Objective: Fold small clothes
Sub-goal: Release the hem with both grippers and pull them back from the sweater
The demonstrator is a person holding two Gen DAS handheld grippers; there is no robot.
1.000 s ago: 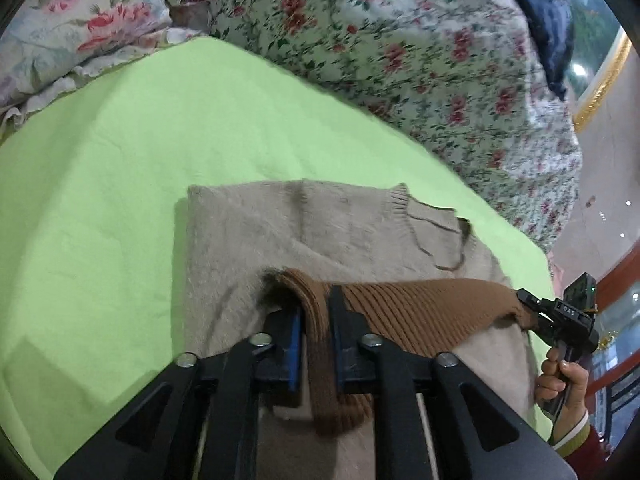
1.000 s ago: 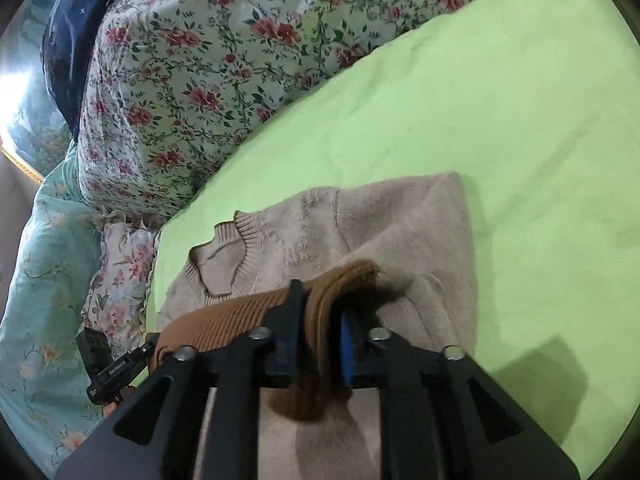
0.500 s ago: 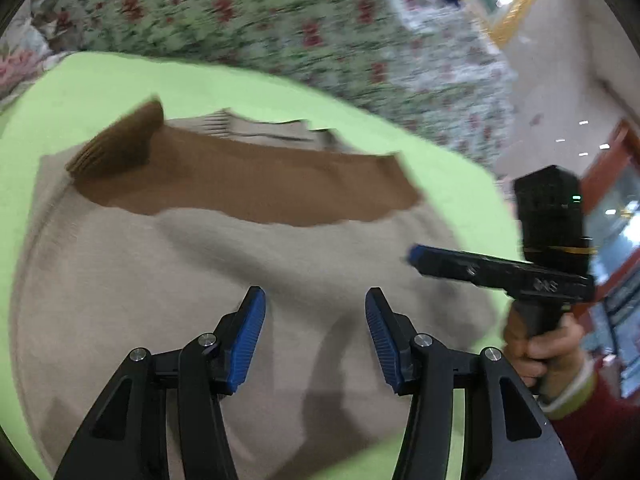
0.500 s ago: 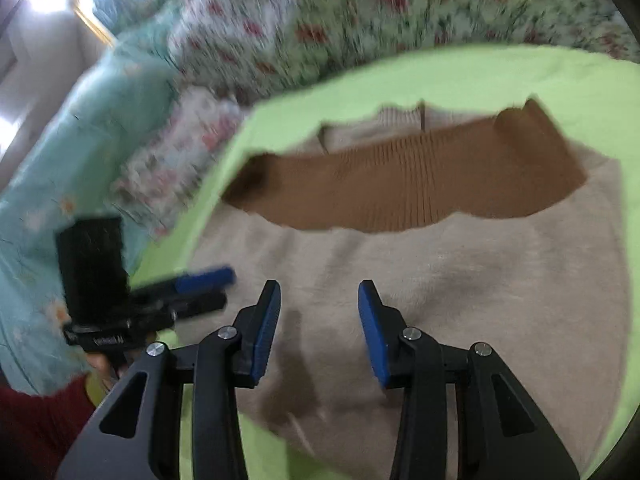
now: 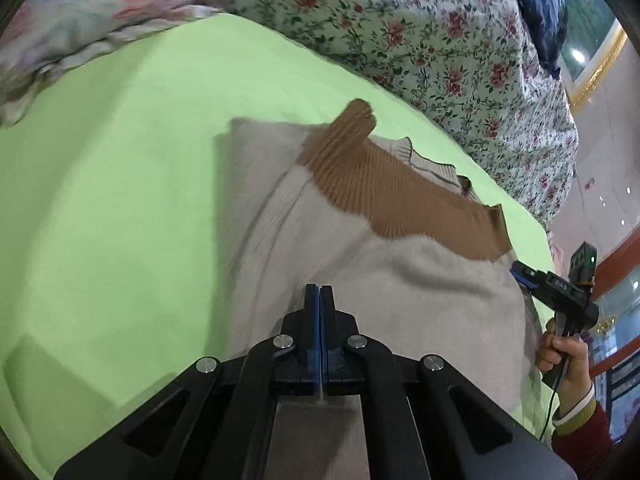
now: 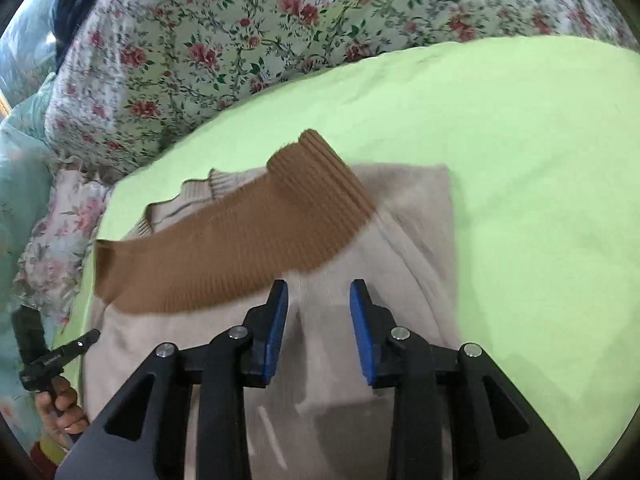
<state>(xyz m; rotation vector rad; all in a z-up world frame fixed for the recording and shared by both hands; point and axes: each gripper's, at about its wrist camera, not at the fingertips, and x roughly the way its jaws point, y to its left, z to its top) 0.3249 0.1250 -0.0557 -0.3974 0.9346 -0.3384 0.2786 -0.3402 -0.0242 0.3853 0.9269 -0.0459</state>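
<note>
A beige knit sweater (image 5: 360, 280) lies folded on the green sheet, its brown ribbed hem (image 5: 400, 200) laid across the top next to the collar. My left gripper (image 5: 319, 292) hovers over the beige body, shut, with nothing between its pads. In the right wrist view the same sweater (image 6: 408, 216) and brown hem (image 6: 240, 248) lie ahead of my right gripper (image 6: 318, 292). Its jaws stand apart and are closing, with beige fabric below them but not pinched. Each gripper shows at the other view's edge: the right gripper (image 5: 520, 272) and the left gripper (image 6: 90, 336).
The green sheet (image 5: 120, 160) spreads wide to the left and, in the right wrist view, the green sheet (image 6: 520, 140) spreads to the right. A floral quilt (image 5: 400, 20) is heaped behind the sweater. A hand (image 5: 560, 352) with a red sleeve holds the right gripper's handle.
Both grippers held the brown hem a second ago. They let it go across the top of the sweater and drew back over the beige body. The left jaws opened wide, then shut empty.
</note>
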